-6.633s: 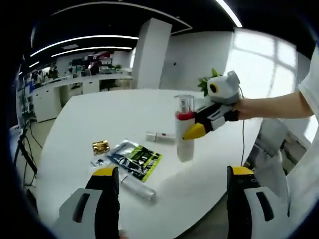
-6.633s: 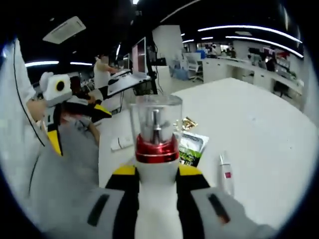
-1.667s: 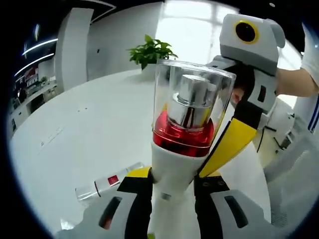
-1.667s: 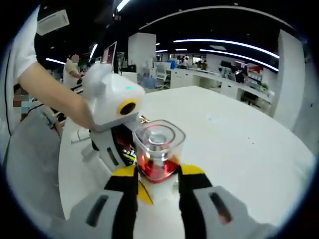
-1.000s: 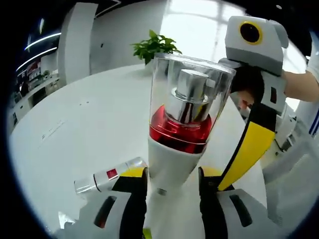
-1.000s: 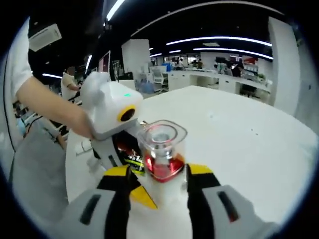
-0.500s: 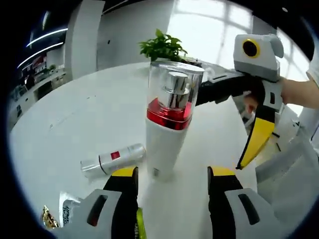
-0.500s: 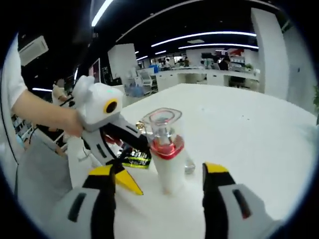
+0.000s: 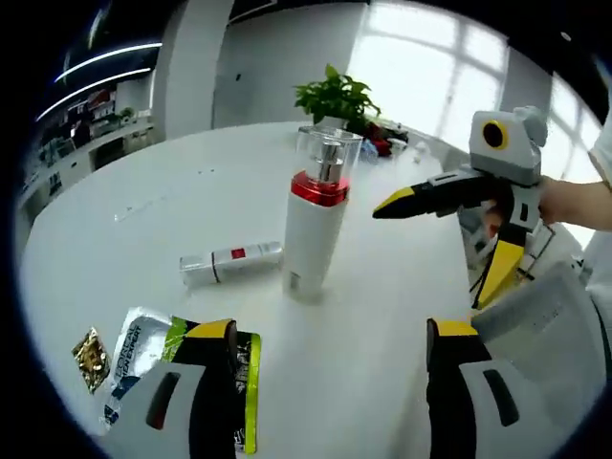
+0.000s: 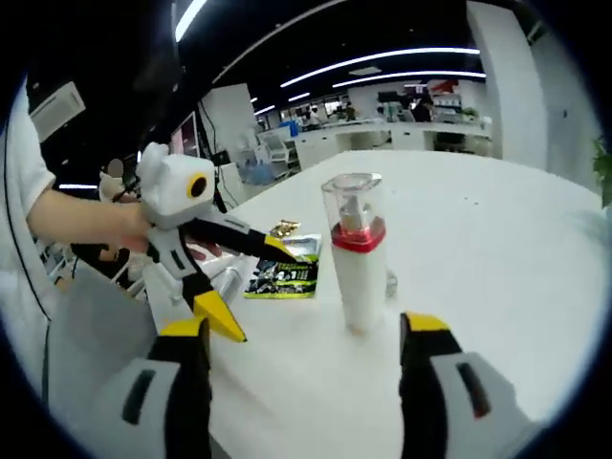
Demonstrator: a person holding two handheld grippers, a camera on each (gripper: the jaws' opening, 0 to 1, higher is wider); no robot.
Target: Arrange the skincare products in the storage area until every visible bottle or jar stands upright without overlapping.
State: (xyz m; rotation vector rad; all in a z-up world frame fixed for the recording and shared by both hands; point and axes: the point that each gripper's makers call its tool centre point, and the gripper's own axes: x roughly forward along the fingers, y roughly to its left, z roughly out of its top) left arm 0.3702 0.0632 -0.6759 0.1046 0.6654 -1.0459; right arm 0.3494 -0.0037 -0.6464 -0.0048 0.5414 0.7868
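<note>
Standing upright: pump bottle (image 9: 311, 229); both hand-held grippers (image 9: 330, 330) (image 10: 306, 330) apart; left view adds fallen tube (image 9: 229, 263).

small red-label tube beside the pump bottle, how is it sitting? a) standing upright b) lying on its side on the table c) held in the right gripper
b: the small tube lies flat on the white table beside the upright pump bottle, with both grippers open and clear of it.

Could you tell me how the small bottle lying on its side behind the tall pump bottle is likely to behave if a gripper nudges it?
The small bottle is round and lies flat on the smooth white table, so it will probably roll. It looks glossy, so it may slip in a grip. It lies close beside the tall pump bottle, which looks narrow and top-heavy and could tip if bumped.
</note>
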